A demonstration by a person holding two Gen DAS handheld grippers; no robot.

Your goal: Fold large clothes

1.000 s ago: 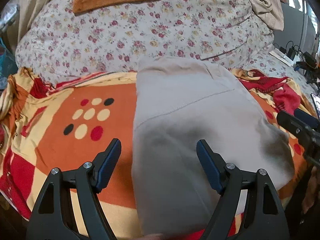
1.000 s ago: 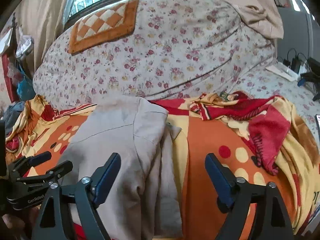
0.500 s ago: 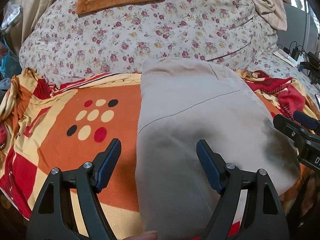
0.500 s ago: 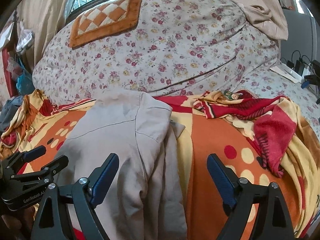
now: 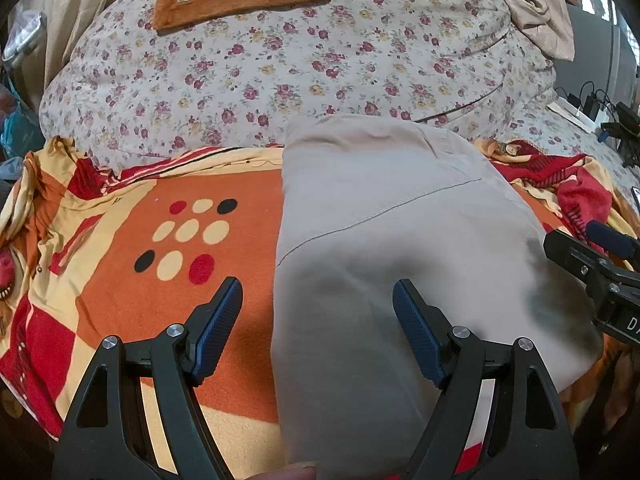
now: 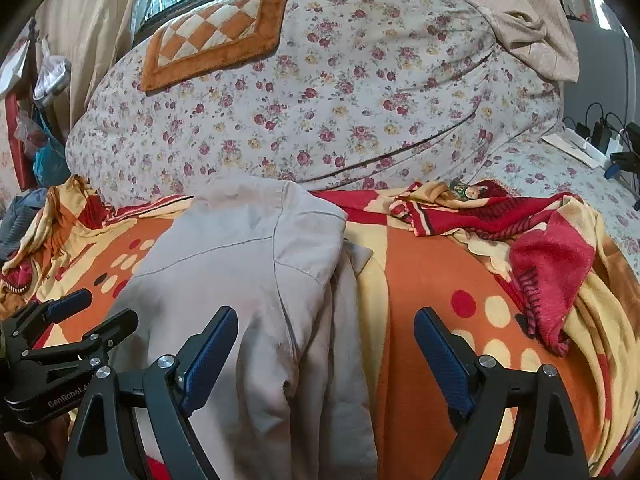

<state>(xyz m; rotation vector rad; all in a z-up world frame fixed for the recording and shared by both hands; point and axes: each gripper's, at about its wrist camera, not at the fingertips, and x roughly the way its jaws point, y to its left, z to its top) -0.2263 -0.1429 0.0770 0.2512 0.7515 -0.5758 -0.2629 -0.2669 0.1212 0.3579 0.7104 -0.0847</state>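
A beige garment [image 5: 400, 240] lies folded lengthwise on an orange, red and yellow patterned blanket [image 5: 140, 280]; it also shows in the right wrist view [image 6: 248, 280], with a sleeve fold along its right side. My left gripper [image 5: 318, 320] is open and empty, held over the garment's near left edge. My right gripper [image 6: 326, 352] is open and empty, over the garment's near right edge. Each gripper shows at the edge of the other's view.
A large flowered quilt bundle [image 6: 320, 100] with an orange checkered mat [image 6: 212, 44] rises behind the garment. A bunched red and yellow cloth [image 6: 540, 248] lies to the right. Chargers and cables [image 6: 600, 136] sit at far right.
Both grippers have pulled back slightly toward me and stayed open. The garment has not moved.
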